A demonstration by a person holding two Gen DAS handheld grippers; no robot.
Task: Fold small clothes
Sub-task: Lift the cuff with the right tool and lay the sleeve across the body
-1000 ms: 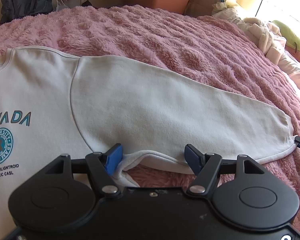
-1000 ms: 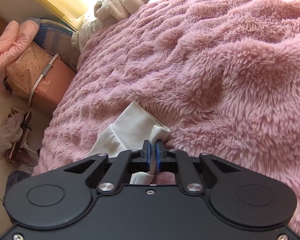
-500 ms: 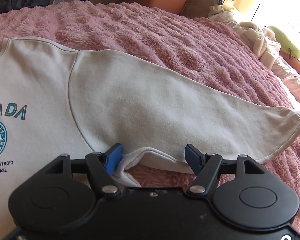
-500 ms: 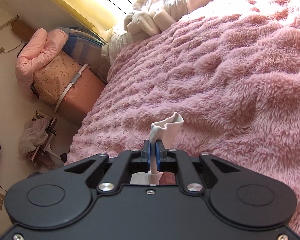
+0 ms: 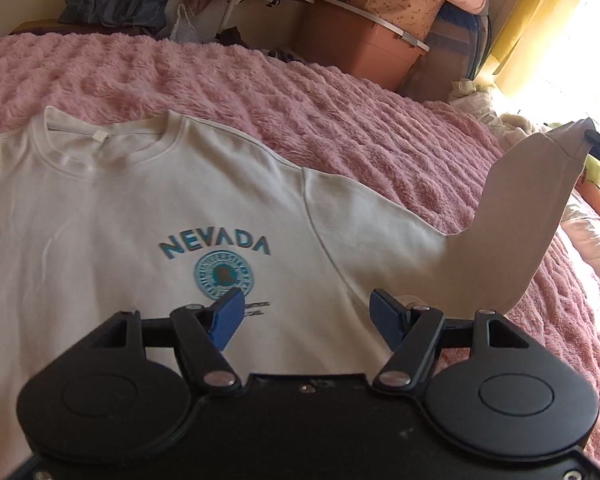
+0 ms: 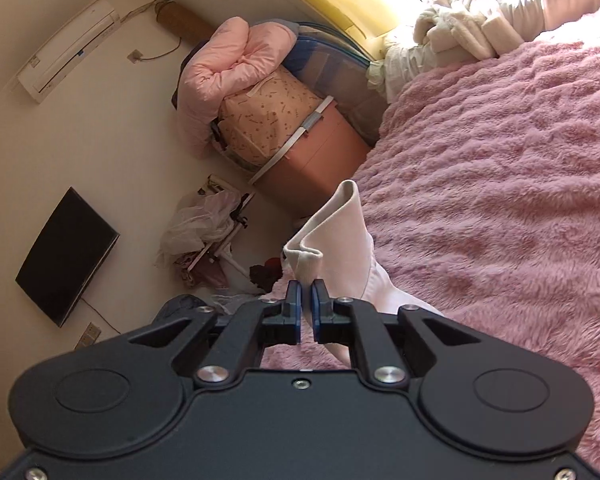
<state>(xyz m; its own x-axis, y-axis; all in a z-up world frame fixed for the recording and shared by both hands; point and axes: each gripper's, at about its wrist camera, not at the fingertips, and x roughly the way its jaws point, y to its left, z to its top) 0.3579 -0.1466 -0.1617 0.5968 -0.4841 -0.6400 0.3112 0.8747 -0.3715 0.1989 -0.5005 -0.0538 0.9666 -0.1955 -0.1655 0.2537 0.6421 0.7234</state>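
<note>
White NEVADA t-shirt [image 5: 140, 216] lies flat on the fluffy pink blanket [image 5: 340, 120]. Left gripper [image 5: 306, 314] hovers over its chest, spread wide, gripping nothing. Right gripper [image 6: 306, 300] is pinched onto the sleeve cuff [image 6: 324, 236], which is lifted off the bed.

I see a fluffy pink blanket [image 5: 340, 120] covering the bed, with cream walls [image 6: 80, 140] behind. An air conditioner [image 6: 68, 48] sits high on the wall, a dark screen [image 6: 66, 256] lower down. A salmon storage box [image 6: 312, 164] stands beside the bed, pink bedding [image 6: 228, 68] piled on top. Strong sunlight comes past a yellow curtain [image 5: 528, 12]
</note>
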